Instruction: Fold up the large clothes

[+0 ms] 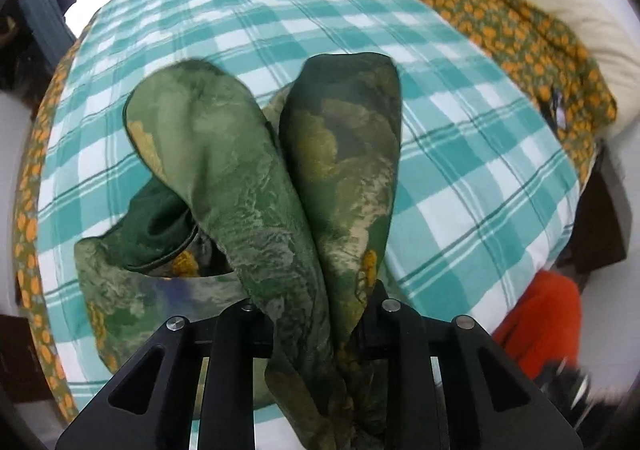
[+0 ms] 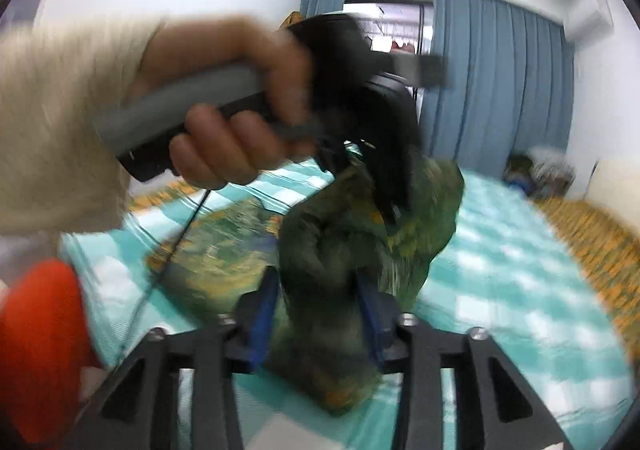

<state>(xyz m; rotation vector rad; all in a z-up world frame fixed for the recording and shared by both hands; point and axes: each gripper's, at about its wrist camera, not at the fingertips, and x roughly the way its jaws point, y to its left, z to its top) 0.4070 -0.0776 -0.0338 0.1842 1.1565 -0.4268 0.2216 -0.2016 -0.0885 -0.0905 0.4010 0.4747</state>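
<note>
Green patterned garment (image 1: 248,178) hides both tools' fingertips; right view is blurred.

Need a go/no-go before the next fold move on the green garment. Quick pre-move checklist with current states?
1. Left gripper clamped on the green patterned garment: ok, cloth bunched tight between the fingers.
2. Right gripper gripping the garment: cannot tell; cloth sits between the blue pads, image blurred.
3. Garment lifted off the checked bedspread: not ok, part lies on it at lower left.
4. Garment spread flat between the grippers: not ok, bunched.
5. Landing area on the bedspread free: ok, far side bare.
</note>
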